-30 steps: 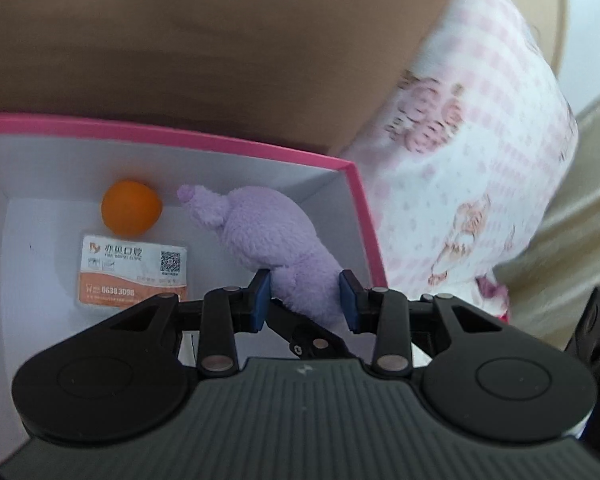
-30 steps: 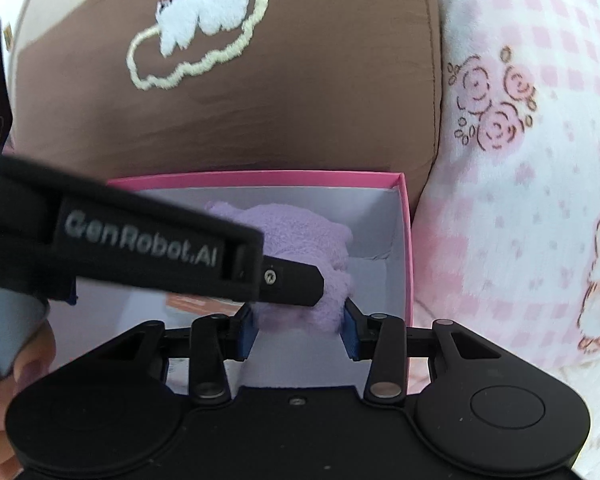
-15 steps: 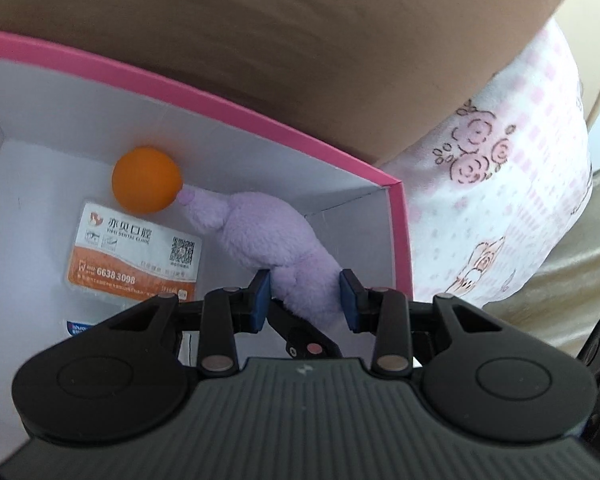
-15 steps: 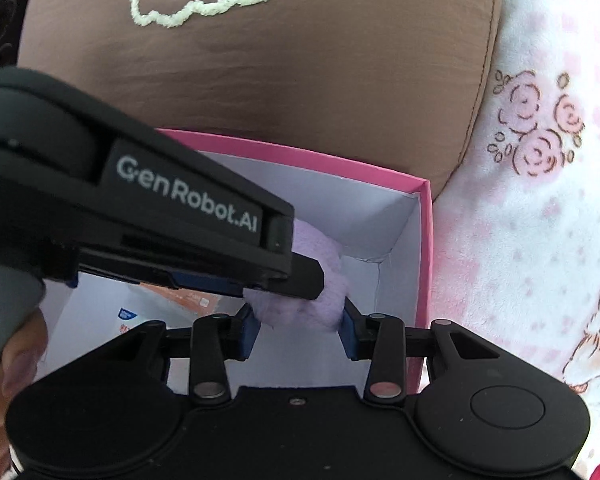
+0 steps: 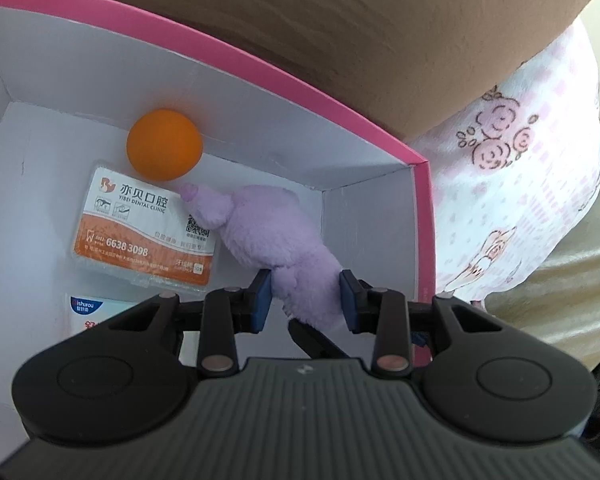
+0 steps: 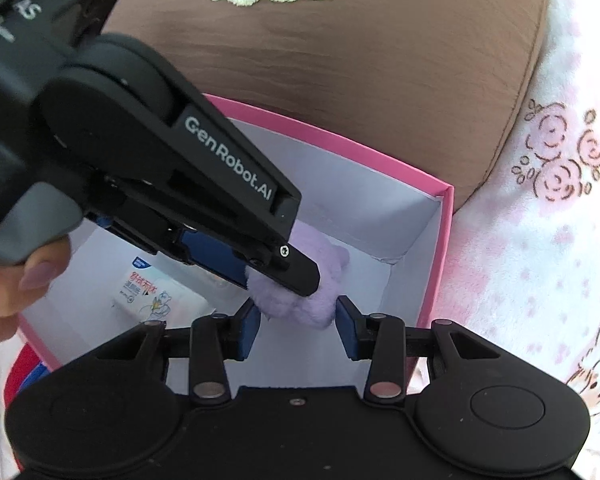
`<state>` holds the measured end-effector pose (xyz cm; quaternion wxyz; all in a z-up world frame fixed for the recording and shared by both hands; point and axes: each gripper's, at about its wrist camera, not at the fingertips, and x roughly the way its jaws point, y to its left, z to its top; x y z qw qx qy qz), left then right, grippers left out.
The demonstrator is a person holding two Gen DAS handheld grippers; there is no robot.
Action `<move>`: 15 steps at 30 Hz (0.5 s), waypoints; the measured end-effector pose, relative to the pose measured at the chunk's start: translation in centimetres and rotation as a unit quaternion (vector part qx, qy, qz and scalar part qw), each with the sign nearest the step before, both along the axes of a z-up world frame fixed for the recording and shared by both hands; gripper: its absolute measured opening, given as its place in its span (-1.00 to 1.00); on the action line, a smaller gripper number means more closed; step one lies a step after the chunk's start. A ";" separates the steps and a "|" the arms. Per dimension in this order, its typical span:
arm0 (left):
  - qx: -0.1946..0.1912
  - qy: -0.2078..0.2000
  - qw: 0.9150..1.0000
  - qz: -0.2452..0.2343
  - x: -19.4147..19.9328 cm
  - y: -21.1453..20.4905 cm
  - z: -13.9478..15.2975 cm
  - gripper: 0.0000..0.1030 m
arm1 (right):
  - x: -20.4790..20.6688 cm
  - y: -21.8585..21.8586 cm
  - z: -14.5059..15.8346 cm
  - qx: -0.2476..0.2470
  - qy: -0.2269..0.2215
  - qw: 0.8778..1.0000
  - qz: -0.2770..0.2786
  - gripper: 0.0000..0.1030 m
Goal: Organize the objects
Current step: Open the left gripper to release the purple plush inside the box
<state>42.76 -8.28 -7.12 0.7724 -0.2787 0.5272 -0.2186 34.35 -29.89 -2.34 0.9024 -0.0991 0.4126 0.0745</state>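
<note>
Plush toy [image 5: 284, 240] lower in box [image 5: 260, 76], touching ball [image 5: 164, 145].

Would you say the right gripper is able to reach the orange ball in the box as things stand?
Probably not directly. The right gripper is shut on the purple plush toy, and the left gripper crosses its path. The orange ball sits at the pink box's far wall, beyond the toy.

Right gripper [image 6: 296, 322] and left gripper [image 6: 284, 276] both clamp a purple plush toy [image 6: 300, 300] inside a pink box [image 6: 436, 264].
</note>
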 end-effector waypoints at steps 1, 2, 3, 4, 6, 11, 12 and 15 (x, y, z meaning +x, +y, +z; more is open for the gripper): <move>0.005 0.000 1.000 -0.002 0.0 -0.2 0.0 -0.33 | -0.1 -0.2 0.1 0.008 -0.002 1.000 0.001 -0.16; 0.011 0.000 1.000 -0.005 0.1 -0.4 0.1 -0.33 | -0.2 -0.5 0.1 0.013 -0.003 1.000 0.001 -0.22; 0.019 -0.003 1.000 -0.010 0.2 -0.8 0.3 -0.33 | -0.2 -0.6 0.0 0.014 -0.004 1.000 0.003 -0.23; 0.026 -0.006 1.000 -0.014 0.1 -1.0 0.4 -0.33 | -0.3 -0.6 0.0 0.012 -0.006 1.000 0.004 -0.25; 0.043 -0.016 0.999 -0.021 0.1 -1.8 0.7 -0.33 | -0.3 -0.6 -0.1 0.006 -0.010 1.000 0.004 -0.26; 0.049 -0.017 0.998 -0.029 -0.1 -2.8 1.1 -0.33 | -0.4 -0.9 0.2 -0.006 -0.016 1.000 -0.019 -0.25; 0.053 -0.024 0.998 -0.033 0.0 -3.2 1.3 -0.33 | -0.5 -1.0 0.4 -0.007 -0.018 1.000 -0.020 -0.25; 0.066 -0.042 0.995 -0.057 0.1 -4.2 1.6 -0.33 | -0.5 -1.3 0.6 -0.010 -0.019 0.999 -0.024 -0.26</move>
